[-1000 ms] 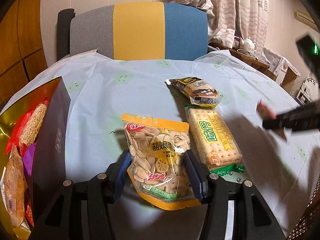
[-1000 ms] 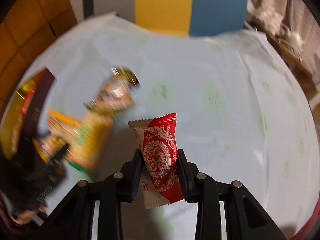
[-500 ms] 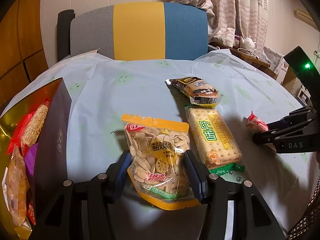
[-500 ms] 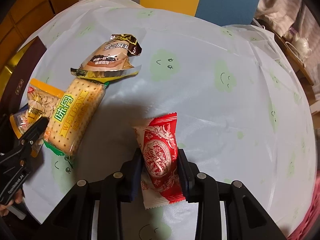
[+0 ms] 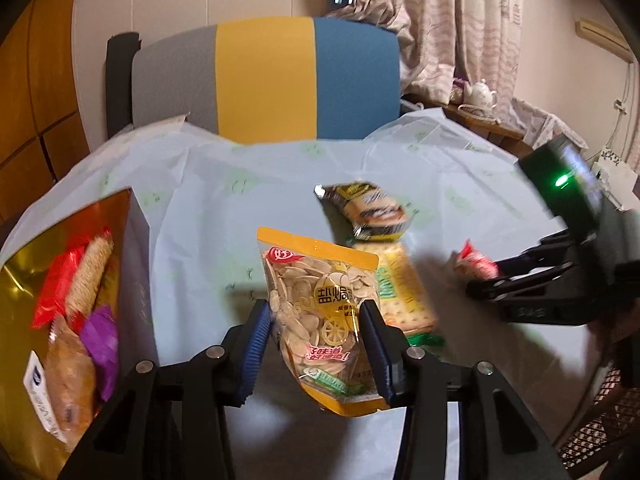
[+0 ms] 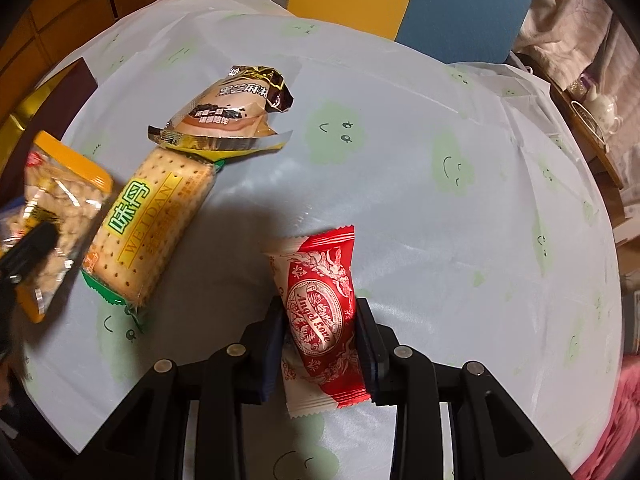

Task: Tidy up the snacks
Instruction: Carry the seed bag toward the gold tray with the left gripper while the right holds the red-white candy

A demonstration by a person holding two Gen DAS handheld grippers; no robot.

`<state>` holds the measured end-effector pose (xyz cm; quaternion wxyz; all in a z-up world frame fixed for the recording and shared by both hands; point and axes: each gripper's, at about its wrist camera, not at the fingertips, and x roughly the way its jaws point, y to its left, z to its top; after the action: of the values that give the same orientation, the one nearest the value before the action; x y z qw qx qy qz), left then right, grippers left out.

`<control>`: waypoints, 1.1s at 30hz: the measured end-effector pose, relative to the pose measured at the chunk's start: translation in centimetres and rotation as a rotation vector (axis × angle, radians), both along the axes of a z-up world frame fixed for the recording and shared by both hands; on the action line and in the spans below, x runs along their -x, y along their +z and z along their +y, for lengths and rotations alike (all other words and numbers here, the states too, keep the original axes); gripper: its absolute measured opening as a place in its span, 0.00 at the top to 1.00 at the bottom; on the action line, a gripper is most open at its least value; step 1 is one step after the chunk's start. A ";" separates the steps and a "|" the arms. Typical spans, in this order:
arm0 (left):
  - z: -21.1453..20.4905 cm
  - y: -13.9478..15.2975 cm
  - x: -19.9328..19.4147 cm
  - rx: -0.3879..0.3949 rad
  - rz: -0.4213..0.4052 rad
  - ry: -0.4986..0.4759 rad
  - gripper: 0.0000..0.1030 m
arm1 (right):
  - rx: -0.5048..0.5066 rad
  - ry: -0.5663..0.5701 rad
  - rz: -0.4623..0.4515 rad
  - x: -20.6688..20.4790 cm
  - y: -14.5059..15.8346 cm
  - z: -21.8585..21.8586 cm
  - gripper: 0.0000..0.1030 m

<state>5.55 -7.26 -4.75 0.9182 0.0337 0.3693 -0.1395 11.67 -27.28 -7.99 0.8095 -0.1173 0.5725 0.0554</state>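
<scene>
Both jaws are clamped on snacks: the left gripper [image 5: 316, 334] pinches a seed bag [image 5: 320, 312], held up and tilted above the table [image 5: 208, 248]; the right gripper [image 6: 320, 340] squeezes a red packet [image 6: 320, 308] over the cloth. Between them lie a cracker pack [image 6: 152, 224] and a brown bun pack [image 6: 232, 112], touching. A gold box [image 5: 24, 280] of snacks sits at the left.

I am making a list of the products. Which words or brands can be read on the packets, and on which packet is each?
"WEIDAN", with two large Chinese characters beside it: cracker packet on the table.
"Angel Love": red candy wrapper held in the right gripper.
Seed bag in the left gripper: Chinese print, too blurred.
Brown and gold packet: Chinese print, too small to read.
</scene>
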 end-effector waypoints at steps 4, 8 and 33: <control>0.7 1.9 0.8 0.036 0.003 -0.002 0.55 | 0.005 0.006 -0.006 0.1 -0.1 0.0 0.67; 0.7 3.1 1.8 -0.006 -0.019 0.001 0.56 | 0.006 0.008 -0.008 0.2 0.1 0.0 0.67; -1.3 -1.5 2.2 -0.028 0.159 -0.134 0.59 | 0.067 0.048 -0.032 2.5 1.1 1.7 0.65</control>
<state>3.37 -8.51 -6.28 0.8740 0.0602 0.4399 -0.1976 9.17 -25.53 -6.93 0.8127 -0.1590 0.5580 0.0536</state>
